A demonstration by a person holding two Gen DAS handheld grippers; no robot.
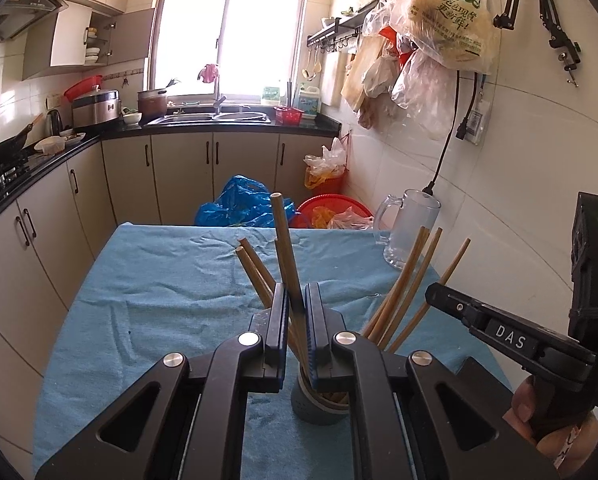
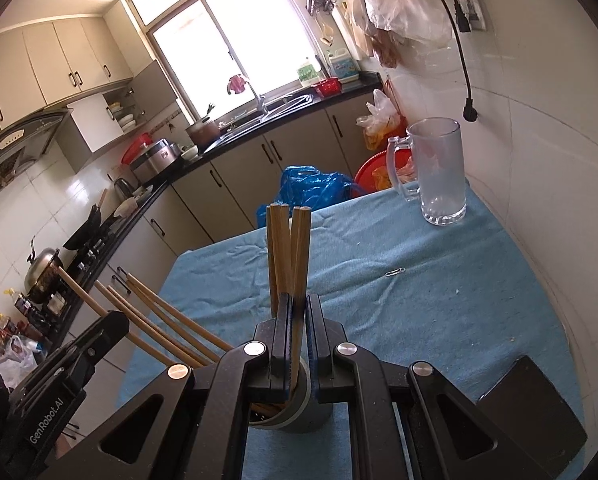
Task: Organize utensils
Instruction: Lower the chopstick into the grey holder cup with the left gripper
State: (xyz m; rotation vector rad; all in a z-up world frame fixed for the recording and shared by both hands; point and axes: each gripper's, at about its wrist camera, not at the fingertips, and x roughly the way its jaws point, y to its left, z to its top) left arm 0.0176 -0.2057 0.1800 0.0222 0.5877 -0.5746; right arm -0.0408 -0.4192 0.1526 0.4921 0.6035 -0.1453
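Note:
A grey utensil holder (image 1: 319, 408) (image 2: 313, 414) stands on the blue cloth just below both grippers. My left gripper (image 1: 296, 293) is shut on one wooden chopstick (image 1: 284, 240) that stands nearly upright, its lower end down in the holder. Other chopsticks (image 1: 255, 270) lean out of the holder to the left. My right gripper (image 2: 299, 300) is shut on a bundle of three chopsticks (image 2: 289, 248), also reaching down into the holder. The right gripper (image 1: 435, 296) shows at the right of the left wrist view, and the left gripper (image 2: 113, 320) shows at the lower left of the right wrist view.
A glass mug (image 1: 411, 228) (image 2: 439, 172) stands at the table's far right corner by the tiled wall. A paperclip (image 2: 395, 271) lies on the blue cloth (image 2: 419, 300). A flat black object (image 2: 531, 404) lies at the near right. Kitchen counters run along the left.

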